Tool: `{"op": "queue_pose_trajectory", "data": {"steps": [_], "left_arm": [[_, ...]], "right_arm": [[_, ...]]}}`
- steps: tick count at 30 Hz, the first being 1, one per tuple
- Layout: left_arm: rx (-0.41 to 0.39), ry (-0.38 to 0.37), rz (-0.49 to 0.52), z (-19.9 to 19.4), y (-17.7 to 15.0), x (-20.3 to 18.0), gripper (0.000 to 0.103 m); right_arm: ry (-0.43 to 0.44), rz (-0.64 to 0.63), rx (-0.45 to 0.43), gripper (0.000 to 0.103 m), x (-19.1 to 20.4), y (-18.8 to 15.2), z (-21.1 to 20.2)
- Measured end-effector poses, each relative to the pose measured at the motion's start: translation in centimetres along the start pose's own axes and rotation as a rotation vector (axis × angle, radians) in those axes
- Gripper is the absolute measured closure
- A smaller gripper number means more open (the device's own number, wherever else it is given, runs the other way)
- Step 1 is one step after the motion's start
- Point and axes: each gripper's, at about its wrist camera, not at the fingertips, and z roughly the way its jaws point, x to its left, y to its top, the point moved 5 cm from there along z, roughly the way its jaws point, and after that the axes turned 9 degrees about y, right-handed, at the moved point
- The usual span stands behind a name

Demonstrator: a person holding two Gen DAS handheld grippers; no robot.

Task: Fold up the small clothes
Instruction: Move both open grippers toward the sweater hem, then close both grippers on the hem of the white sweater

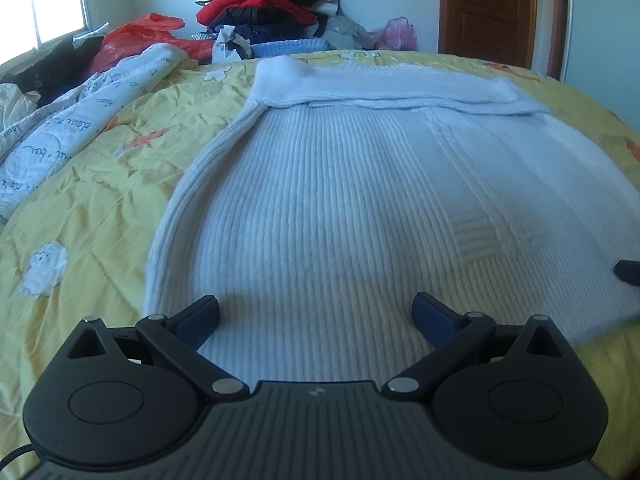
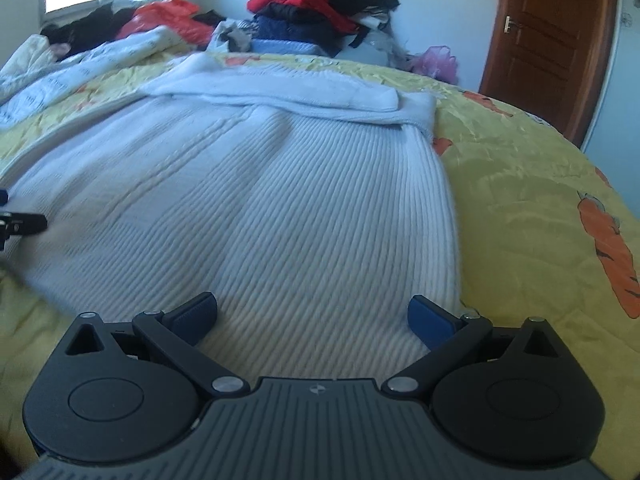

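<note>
Left wrist view looks along a pale blue ribbed knit sweater (image 1: 340,200) spread flat on the yellow cartoon-print quilt (image 1: 80,208) that covers the bed. Its sleeves are folded across the far end of the body. The left gripper (image 1: 316,318) hangs over the sweater's near hem with its blue-padded fingers (image 1: 198,322) spread wide, nothing between them. At the right edge of this view a dark tip of the right gripper (image 1: 628,270) shows over the knit.

From the right wrist, the right gripper (image 2: 312,316) is also over the near hem, close to the sweater's right edge, its fingers wide apart and empty.

Beyond the sweater sits a heap of red and dark clothes (image 1: 272,4), a white printed blanket (image 1: 80,108) on the left, and a brown wooden door (image 2: 548,36) on the right.
</note>
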Motion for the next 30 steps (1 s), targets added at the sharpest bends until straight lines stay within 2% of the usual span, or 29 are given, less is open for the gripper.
{"op": "queue_pose_trajectory", "data": {"steps": [7, 10, 12, 14, 16, 18, 20, 21, 23, 27, 30], "left_arm": [[0.018, -0.009, -0.003, -1.1, -1.1, 1.2, 0.0], [0.022, 0.0, 0.02, -1.7, -1.0, 1.5, 0.0], [-0.003, 0.021, 0.048, -2.2, -0.5, 2.2, 0.0], [-0.028, 0.044, 0.042, -2.5, 0.0, 3.6, 0.0], [-0.02, 0.033, -0.021, -2.2, 0.7, 5.5, 0.0], [0.029, -0.006, -0.122, -1.3, 1.0, 7.3, 0.0], [0.118, -0.092, -0.261, 0.1, 0.9, 8.9, 0.0], [0.15, -0.134, -0.316, 0.6, 0.7, 9.5, 0.0], [0.21, -0.223, -0.441, 1.6, 0.3, 10.5, 0.0], [0.237, -0.34, -0.592, 2.3, 0.6, 11.9, 0.001], [0.321, -0.503, -0.706, 3.6, 1.0, 12.4, 0.001]], "right_arm": [[0.024, -0.038, 0.038, 0.0, 0.4, -1.4, -2.0], [0.048, -0.045, 0.096, 0.0, 0.5, -1.4, -2.6], [0.085, -0.036, 0.125, 0.006, 0.2, -1.0, -3.4], [0.123, 0.051, 0.104, 0.006, -1.4, -0.1, -4.7], [0.172, 0.182, 0.085, 0.006, -3.7, 0.7, -5.3], [0.224, 0.341, 0.086, 0.011, -6.5, 1.1, -5.1], [0.295, 0.451, 0.126, 0.016, -8.4, 0.9, -4.1], [0.323, 0.481, 0.137, 0.019, -8.9, 0.7, -3.6], [0.366, 0.537, 0.143, 0.018, -9.8, 0.4, -2.6], [0.447, 0.633, 0.136, 0.018, -10.9, 0.9, -1.2], [0.526, 0.662, 0.163, 0.019, -10.4, 1.6, -0.3]]}}
